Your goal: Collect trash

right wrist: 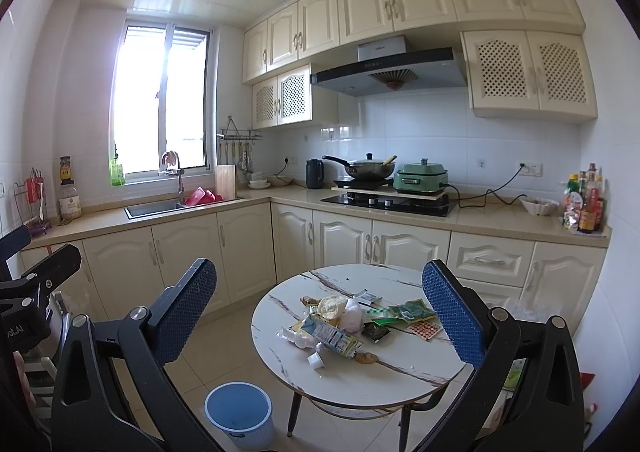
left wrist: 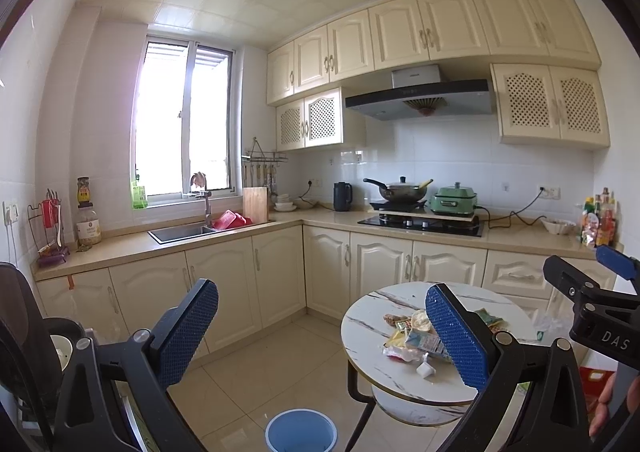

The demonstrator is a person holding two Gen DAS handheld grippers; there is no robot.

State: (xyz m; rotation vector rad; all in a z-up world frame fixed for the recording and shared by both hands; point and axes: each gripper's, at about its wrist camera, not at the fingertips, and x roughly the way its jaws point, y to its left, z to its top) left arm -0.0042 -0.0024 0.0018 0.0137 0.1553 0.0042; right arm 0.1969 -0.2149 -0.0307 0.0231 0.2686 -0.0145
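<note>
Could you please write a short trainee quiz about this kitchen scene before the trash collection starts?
1. True or false: the left hand-held gripper and right hand-held gripper are both open and empty.
2. Where does the pile of wrappers and food scraps lie?
A. in the steel sink
B. on the round white marble-pattern table
C. on the floor
3. Fill in: the round blue plastic bin stands on the tiled ____, beside the table.

Key: 1 true; 2 B; 3 floor.
</note>
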